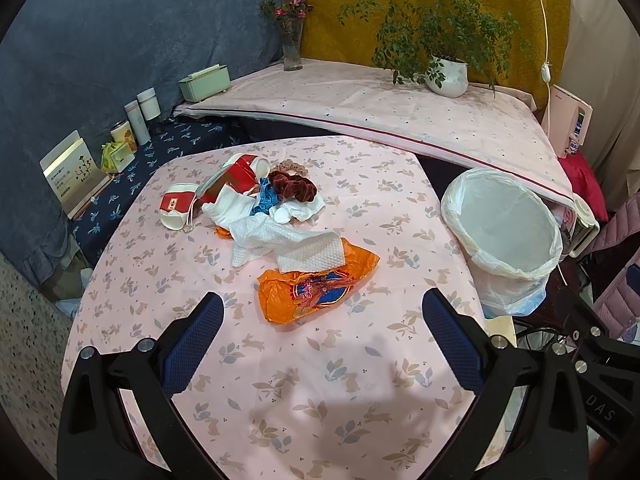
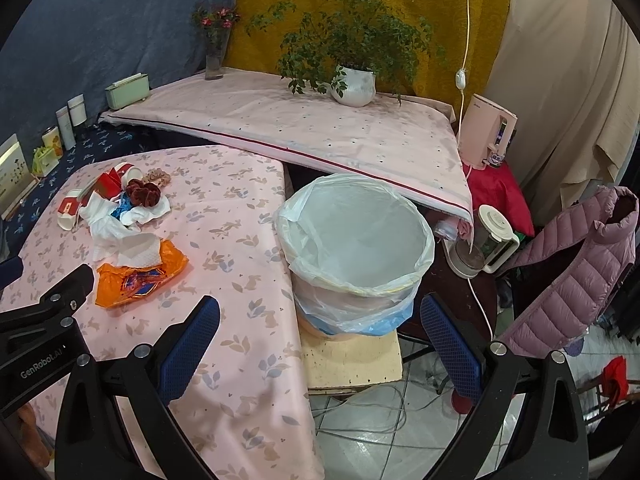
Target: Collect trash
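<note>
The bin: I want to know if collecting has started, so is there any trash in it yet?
No, the bin shows only its bare white liner, and the wrapper lies on the table.

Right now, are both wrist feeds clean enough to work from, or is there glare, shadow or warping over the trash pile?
Left wrist: sharp, evenly lit; the orange wrapper shows mild sheen, faint gripper shadows fall short of it. Right wrist: sharp too; the bin liner is bright but not blown out. Both views: fisheye bends the table edge, corners black.

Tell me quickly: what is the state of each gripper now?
Left gripper: open, holding nothing.
Right gripper: open, holding nothing.
</note>
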